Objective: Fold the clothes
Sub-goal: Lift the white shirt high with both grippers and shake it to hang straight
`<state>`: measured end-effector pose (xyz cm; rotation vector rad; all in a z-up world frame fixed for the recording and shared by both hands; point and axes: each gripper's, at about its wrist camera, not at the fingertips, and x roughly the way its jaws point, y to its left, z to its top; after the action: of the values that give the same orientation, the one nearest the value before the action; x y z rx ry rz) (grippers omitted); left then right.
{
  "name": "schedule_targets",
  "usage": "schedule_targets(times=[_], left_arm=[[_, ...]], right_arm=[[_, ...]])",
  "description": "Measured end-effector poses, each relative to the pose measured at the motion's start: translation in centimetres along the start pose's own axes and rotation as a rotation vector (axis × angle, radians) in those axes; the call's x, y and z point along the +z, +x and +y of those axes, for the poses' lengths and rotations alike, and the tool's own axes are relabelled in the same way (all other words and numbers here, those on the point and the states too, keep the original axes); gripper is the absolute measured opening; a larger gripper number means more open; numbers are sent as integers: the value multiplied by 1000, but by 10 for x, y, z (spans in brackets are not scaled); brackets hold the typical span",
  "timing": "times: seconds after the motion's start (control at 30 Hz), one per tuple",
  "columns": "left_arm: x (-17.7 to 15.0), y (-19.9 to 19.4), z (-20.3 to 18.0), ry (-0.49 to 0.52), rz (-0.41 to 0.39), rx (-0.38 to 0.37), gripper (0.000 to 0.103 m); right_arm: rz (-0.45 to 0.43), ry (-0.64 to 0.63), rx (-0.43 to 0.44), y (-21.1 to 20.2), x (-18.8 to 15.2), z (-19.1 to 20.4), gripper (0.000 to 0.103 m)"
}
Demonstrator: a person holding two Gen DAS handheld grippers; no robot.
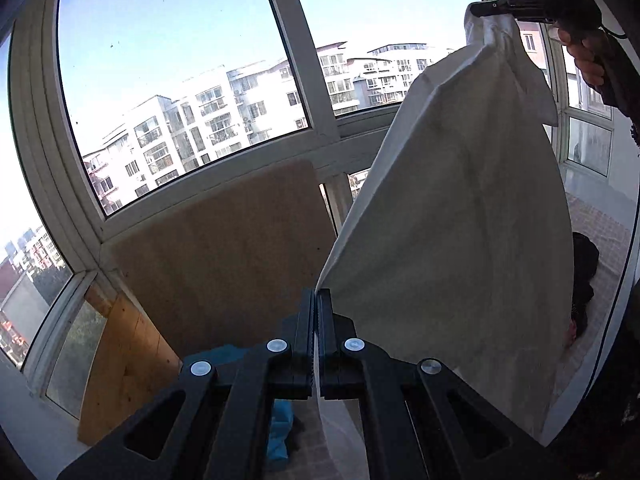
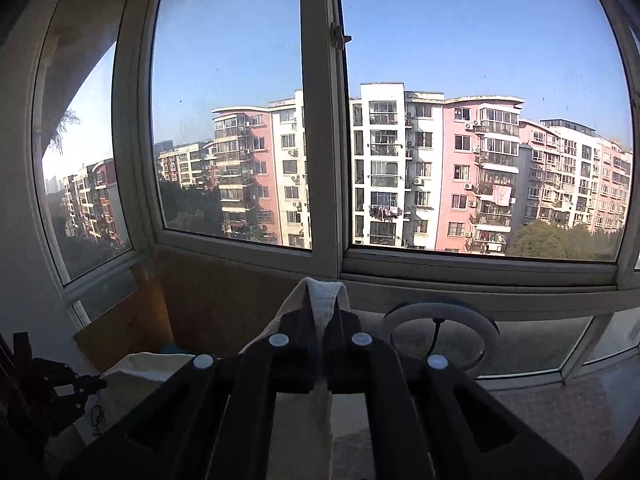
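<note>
Left wrist: left gripper (image 1: pixel 318 300) clamped on white garment (image 1: pixel 460 216) edge; right gripper (image 1: pixel 486 9) pinching, apparently, its upper corner

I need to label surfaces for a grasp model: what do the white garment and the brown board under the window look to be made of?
White garment: thin woven fabric, likely cotton, matte; it drapes, creases and lets light through. Brown board: looks like cork or fibreboard, with a dull, finely speckled face; not certain. Both hand-held grippers, left and right, are clamped on the cloth.
</note>
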<state>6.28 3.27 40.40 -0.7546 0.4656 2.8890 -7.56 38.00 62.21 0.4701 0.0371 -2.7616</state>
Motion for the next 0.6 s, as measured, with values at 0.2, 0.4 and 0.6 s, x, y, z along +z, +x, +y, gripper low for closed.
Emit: schedule_targets(times=[0.2,0.4,0.6], left_arm=[[17,-9,21,-5,-62,2,1],[-13,-50,-7,54,-93,-61,1],[-21,-112,-28,113,-158,-74,1]], right_arm=[[-80,-32,51,-41,13,18,3],[-159,-62,102,-121,-23,19,3],[-315,-101,73,-199,-38,40,3]])
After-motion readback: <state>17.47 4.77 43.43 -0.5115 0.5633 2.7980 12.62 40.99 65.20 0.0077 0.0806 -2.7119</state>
